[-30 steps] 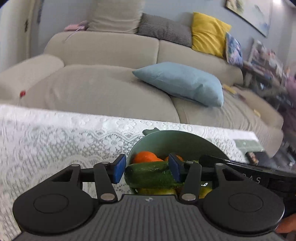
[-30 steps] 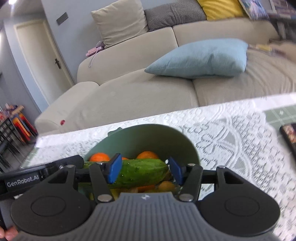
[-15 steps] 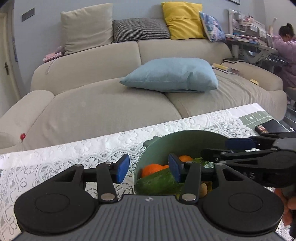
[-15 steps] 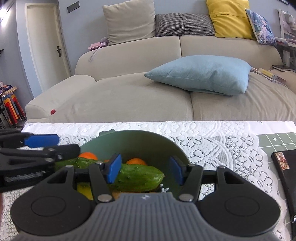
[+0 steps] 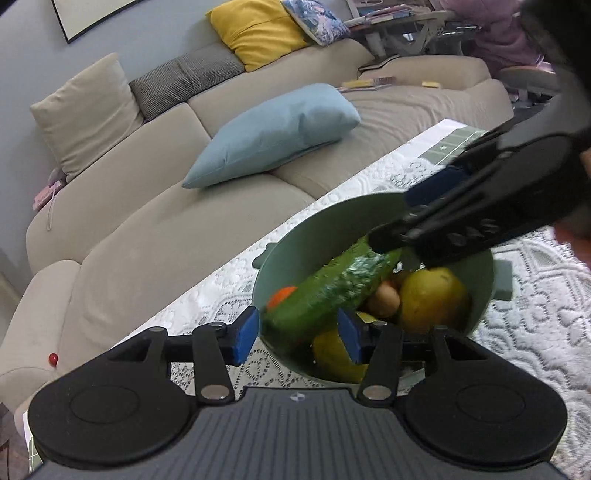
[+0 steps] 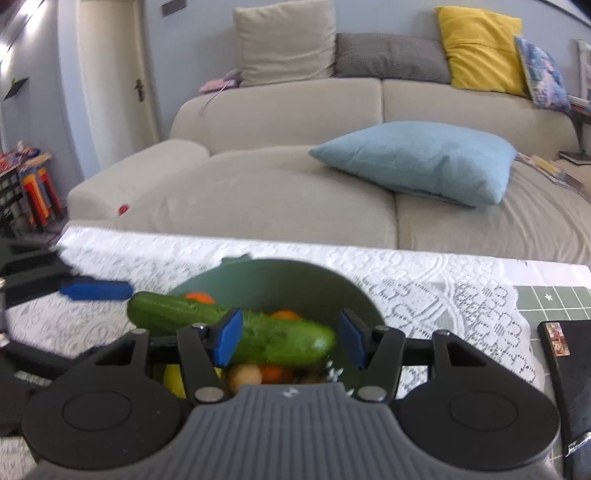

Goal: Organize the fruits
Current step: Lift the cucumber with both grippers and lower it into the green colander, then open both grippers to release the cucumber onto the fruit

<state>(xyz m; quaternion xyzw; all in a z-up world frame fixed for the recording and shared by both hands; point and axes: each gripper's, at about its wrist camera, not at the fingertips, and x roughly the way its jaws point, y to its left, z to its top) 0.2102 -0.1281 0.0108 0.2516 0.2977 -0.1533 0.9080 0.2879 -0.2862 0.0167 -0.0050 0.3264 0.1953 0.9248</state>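
Note:
A green bowl point(image 5: 332, 221) point(image 6: 295, 284) stands on a white lace tablecloth and holds an orange point(image 5: 280, 297), a yellow fruit point(image 5: 432, 299) and a small brown one point(image 5: 384, 299). A cucumber point(image 5: 332, 291) point(image 6: 280, 339) lies slanted across them, one end poking over the rim. My left gripper point(image 5: 298, 336) is open at the near rim, with the cucumber's end showing between its pads. My right gripper point(image 6: 290, 341) point(image 5: 391, 218) is open over the other end; its left pad overlaps the cucumber and its right pad stands clear. A blue left-gripper pad point(image 6: 96, 290) hovers by the protruding end.
A beige sofa with a light blue pillow point(image 6: 417, 162) runs behind the table. A black flat object point(image 6: 565, 369) and a green tiled mat point(image 6: 554, 299) lie at the table's right end. A person in pink point(image 5: 509, 33) sits at the far right.
The left gripper has rolled and shifted along the bowl's rim. The cucumber has swung, and one end now sticks out over the rim. The right gripper has rolled slightly.

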